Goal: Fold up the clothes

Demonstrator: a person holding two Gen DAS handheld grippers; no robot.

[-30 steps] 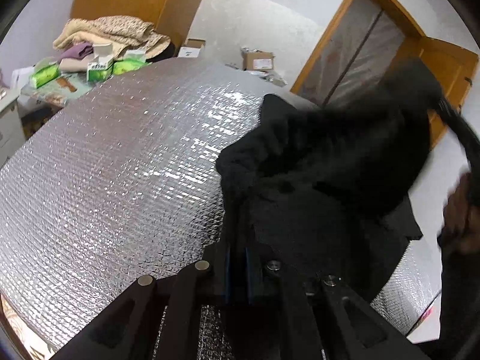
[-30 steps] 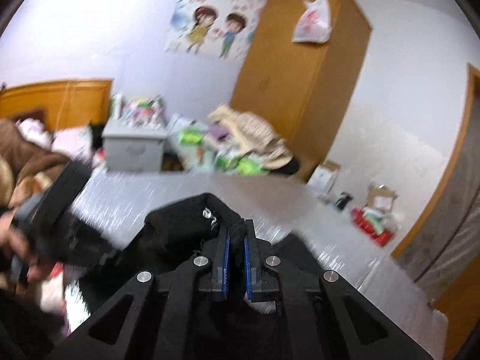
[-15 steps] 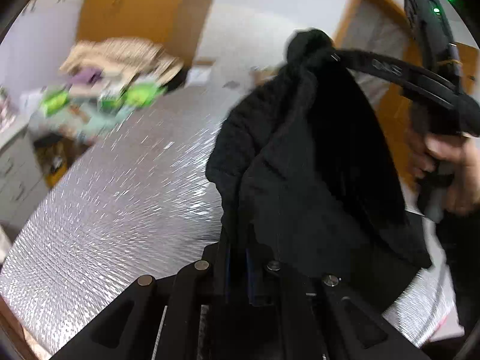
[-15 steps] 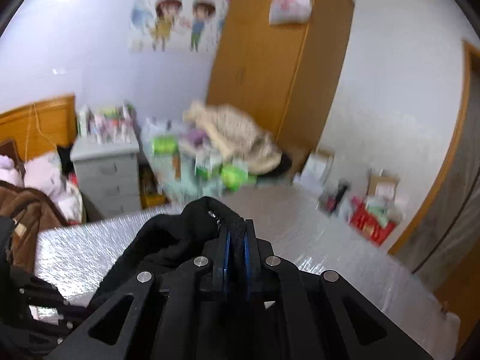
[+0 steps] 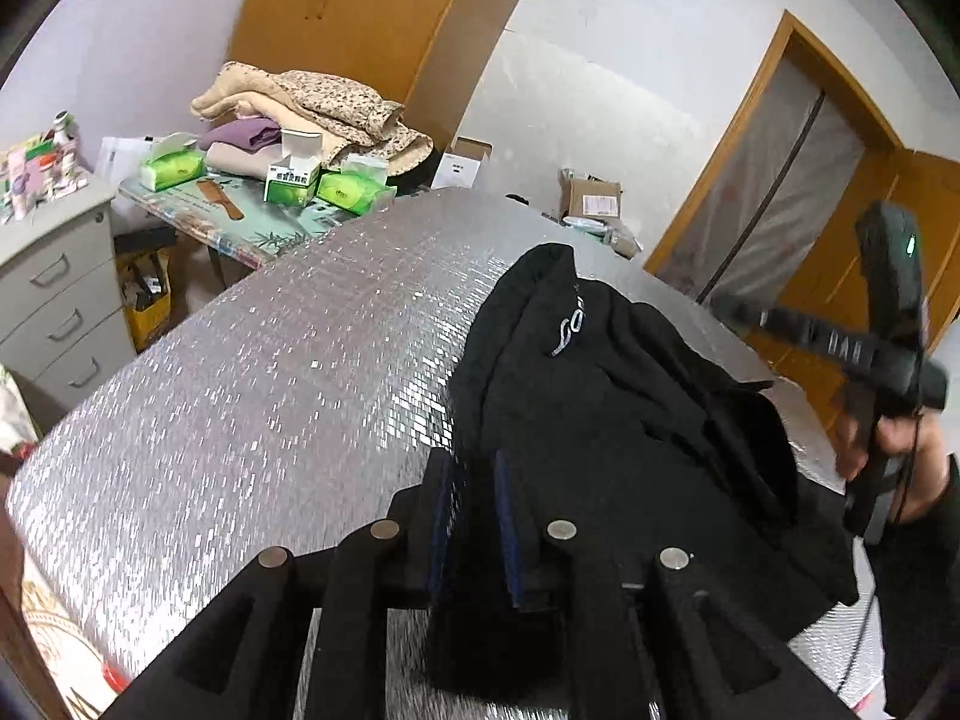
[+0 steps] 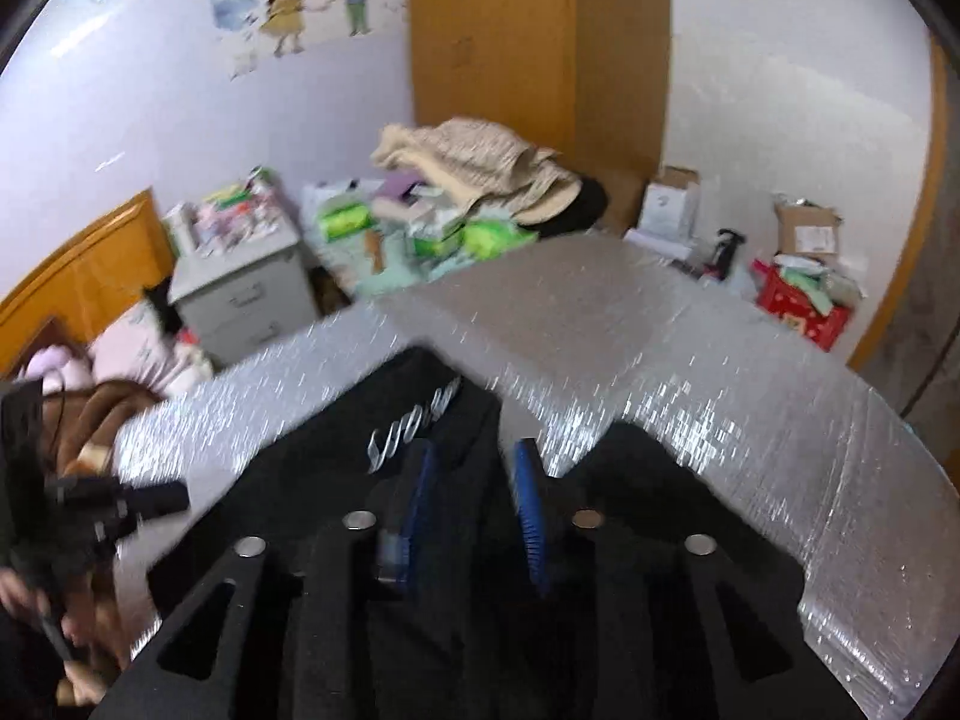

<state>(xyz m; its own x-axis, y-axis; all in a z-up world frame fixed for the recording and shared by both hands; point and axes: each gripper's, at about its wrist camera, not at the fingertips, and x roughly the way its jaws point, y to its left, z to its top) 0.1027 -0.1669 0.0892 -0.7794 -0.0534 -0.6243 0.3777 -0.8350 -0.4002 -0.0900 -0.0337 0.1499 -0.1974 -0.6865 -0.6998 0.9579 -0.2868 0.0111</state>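
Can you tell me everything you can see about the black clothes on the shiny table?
The black garment is soft, dark cloth with a small silvery-white logo. It lies crumpled in a heap on the silver quilted table cover, not folded flat. The left gripper has black cloth between its parted blue-padded fingers; whether it pinches is unclear. The right gripper is open above the cloth.

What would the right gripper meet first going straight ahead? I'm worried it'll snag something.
The right gripper, jaws open, would likely run into the black garment lying directly under and ahead of it, then the silver mat; depth is unclear.
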